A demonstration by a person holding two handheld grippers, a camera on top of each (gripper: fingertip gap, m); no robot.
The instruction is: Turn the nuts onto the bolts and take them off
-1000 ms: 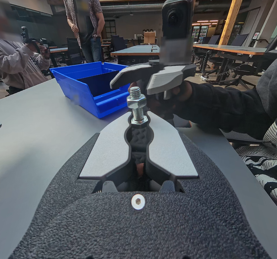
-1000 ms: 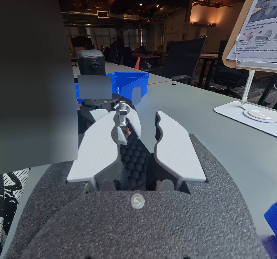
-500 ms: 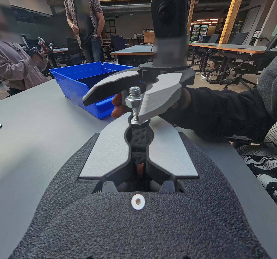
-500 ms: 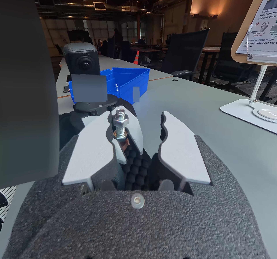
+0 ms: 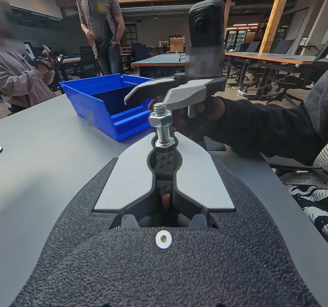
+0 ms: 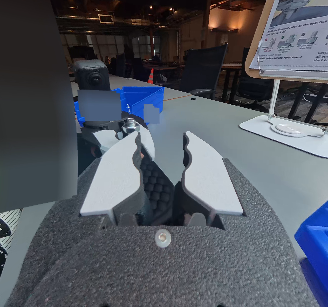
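Note:
A steel bolt [image 5: 162, 133] stands upright with its hex head clamped in my left gripper [image 5: 164, 145], which is shut on it. A hex nut [image 5: 160, 120] sits near the top of the thread, with a few threads showing above it. My right gripper [image 5: 159, 95] is open and empty, and hovers just above and behind the bolt's tip. In the right wrist view, the right gripper [image 6: 162, 135] has its jaws wide apart, and the nut [image 6: 131, 127] shows beyond its left fingertip. The left gripper's fingers [image 6: 149, 142] show below the nut.
A blue bin [image 5: 99, 99] stands on the grey table [image 5: 44, 147] behind the bolt; it also shows in the right wrist view [image 6: 142, 97]. A second blue bin [image 6: 316, 236] is at the near right. A clipboard stand [image 6: 284, 131] is at the right. Two people are beyond the table's left edge. Left and right tips are no more than a few centimetres apart.
Half a second ago the right gripper's open fingers straddled the nut. It has since lifted and drawn back, still open. The left gripper and the bolt have not moved.

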